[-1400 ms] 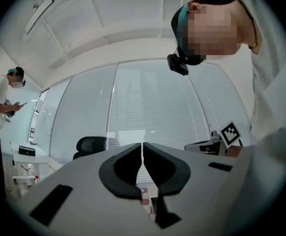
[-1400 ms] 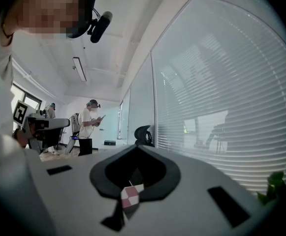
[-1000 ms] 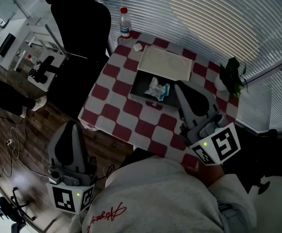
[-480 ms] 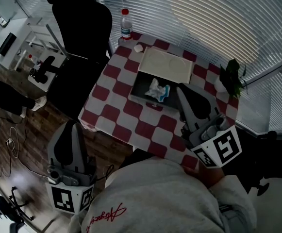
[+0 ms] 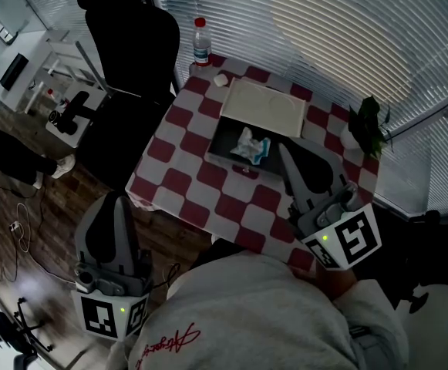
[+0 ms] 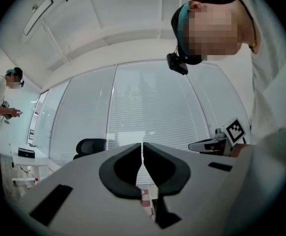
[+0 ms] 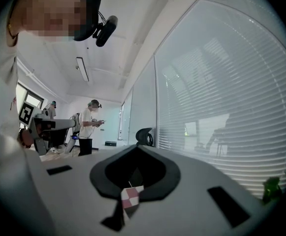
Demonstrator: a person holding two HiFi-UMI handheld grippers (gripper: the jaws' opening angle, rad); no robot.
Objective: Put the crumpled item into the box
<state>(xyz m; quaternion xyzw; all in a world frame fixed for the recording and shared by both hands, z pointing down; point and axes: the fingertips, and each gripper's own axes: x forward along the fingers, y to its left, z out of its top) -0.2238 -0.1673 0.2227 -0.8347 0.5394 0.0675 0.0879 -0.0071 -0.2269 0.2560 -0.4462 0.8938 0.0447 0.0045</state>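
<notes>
By the window blinds (image 5: 347,29), my red-and-white checked bench (image 5: 177,149) carries the dark box (image 5: 222,146). The crumpled item (image 5: 250,145) lies inside it (pale lid (image 5: 262,105) just beyond). My right tool (image 5: 284,149), jaws pressed together and empty, hides the box's right corner. My left tool (image 5: 114,203), likewise closed on nothing, hangs off the bench's near edge.

On the red-and-white checked table (image 5: 179,177), the dark open box (image 5: 222,146) sits near the middle, with the crumpled white-and-blue item (image 5: 250,145) in it. Its pale flat lid (image 5: 262,106) lies just behind, touching. A clear red-capped plastic bottle (image 5: 201,42) and a small white lump (image 5: 221,79) occupy the far left corner, and a green potted plant (image 5: 366,126) the right edge. A black office chair (image 5: 127,60) stands left of the table.
</notes>
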